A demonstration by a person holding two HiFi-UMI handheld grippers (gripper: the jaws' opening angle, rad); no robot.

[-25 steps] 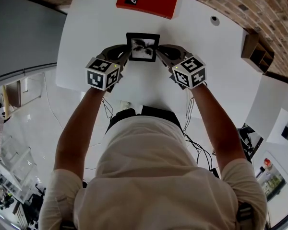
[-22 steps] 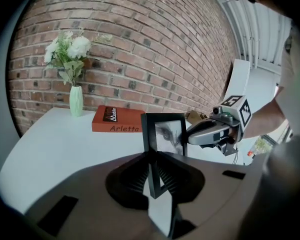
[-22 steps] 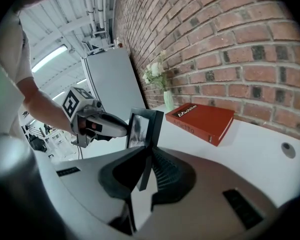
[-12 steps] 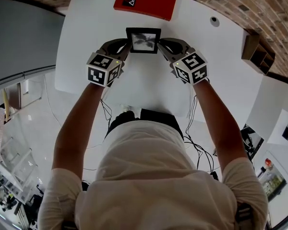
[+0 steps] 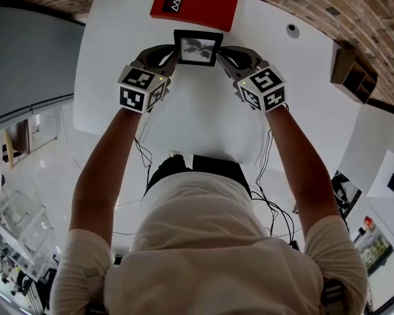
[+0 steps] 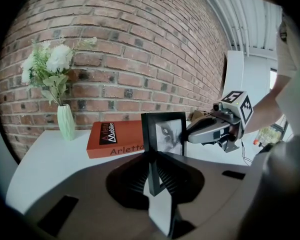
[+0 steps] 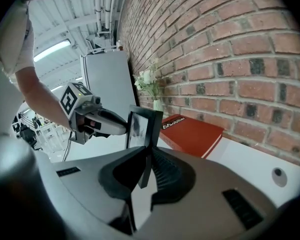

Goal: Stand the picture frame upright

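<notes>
Black picture frame (image 5: 197, 48): upright, over the white table's (image 5: 203, 120) far side, just near of the red book (image 5: 197, 2).
My left gripper (image 5: 173, 56): jaws clamped on its left edge.
My right gripper (image 5: 221, 54): jaws clamped on its right edge.

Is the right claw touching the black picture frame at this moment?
Touching. The right gripper view shows one side edge of the black rectangular picture frame pinched between the two ribbed pads of the right claw, with no gap visible on either side.
</notes>
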